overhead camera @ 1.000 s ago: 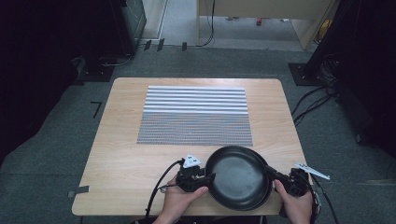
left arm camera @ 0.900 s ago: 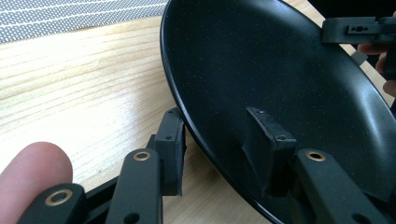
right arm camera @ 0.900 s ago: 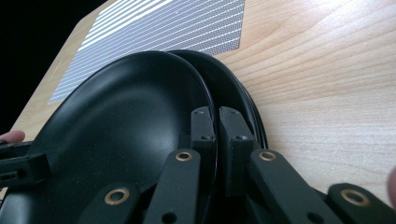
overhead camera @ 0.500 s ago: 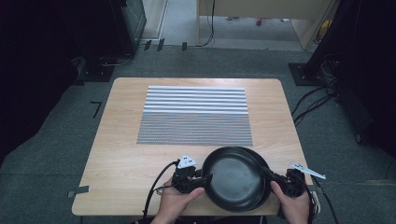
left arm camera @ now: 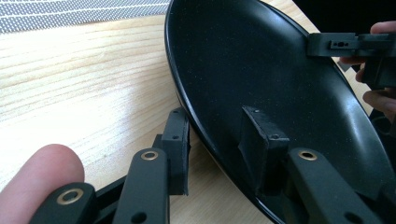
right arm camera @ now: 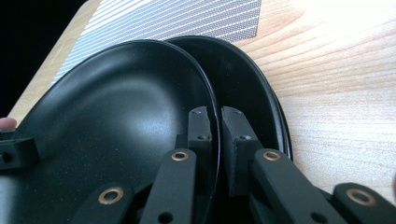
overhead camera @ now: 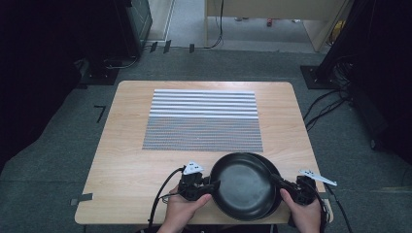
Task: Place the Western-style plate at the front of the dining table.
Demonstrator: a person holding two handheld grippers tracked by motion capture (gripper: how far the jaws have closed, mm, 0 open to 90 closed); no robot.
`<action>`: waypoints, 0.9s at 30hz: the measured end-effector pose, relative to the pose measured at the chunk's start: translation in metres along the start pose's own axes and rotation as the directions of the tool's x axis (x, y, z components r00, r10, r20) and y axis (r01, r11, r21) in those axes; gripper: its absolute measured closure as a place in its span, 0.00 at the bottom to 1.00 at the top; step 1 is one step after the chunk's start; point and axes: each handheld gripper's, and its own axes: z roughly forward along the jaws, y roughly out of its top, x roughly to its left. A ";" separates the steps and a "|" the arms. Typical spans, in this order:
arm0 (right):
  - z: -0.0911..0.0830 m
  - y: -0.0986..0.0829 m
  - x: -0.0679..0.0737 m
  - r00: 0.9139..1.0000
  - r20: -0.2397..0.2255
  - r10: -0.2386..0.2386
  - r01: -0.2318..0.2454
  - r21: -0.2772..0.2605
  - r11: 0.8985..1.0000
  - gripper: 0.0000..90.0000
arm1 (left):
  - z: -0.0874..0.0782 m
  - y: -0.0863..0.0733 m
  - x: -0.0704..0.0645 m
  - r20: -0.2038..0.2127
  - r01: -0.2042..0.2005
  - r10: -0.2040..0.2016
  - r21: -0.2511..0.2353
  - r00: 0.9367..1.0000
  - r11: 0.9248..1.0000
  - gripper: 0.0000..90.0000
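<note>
two black plates stacked at the near edge of the wooden table (overhead camera: 121, 160), a bit right of centre. the top plate (overhead camera: 240, 187) is shifted slightly left of the bottom plate (overhead camera: 273, 170), so a crescent of the lower one peeks out on the right and far side.

left gripper (overhead camera: 210, 185) comes in from the left and has the top plate's left rim between its jaws. in the left gripper view one jaw sits inside the dish and the other is under the rim on the table side. there's a visible gap around the rim there, so i can't tell if it's actually squeezing or just straddling it.

right gripper (overhead camera: 278, 180) comes in from the right. in the right gripper view its two jaws are nearly together, pinching the top plate's right rim, with one jaw on the inside of the top plate and the other slipped between the two plates. looks clamped on.

each hand wraps its own gripper at the near edge, left hand (overhead camera: 182, 211) and right hand (overhead camera: 305, 211).

the striped mat (overhead camera: 203, 120) lies flat in the middle of the table, just beyond the plates, not touching them as far as i can see.
</note>
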 end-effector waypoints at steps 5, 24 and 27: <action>0.001 -0.001 0.002 1.000 0.010 -0.025 0.025 0.005 1.000 0.90 | 0.000 0.000 0.001 0.004 0.000 0.000 0.000 1.000 1.000 0.71; 0.005 -0.001 -0.007 0.993 -0.042 0.113 -0.112 0.032 0.993 0.89 | 0.001 -0.002 0.004 0.008 0.011 -0.011 -0.006 1.000 1.000 0.74; 0.005 -0.002 -0.017 0.972 -0.106 0.208 -0.204 0.049 0.978 0.92 | 0.004 -0.003 0.004 0.036 0.022 -0.022 0.009 0.999 1.000 0.72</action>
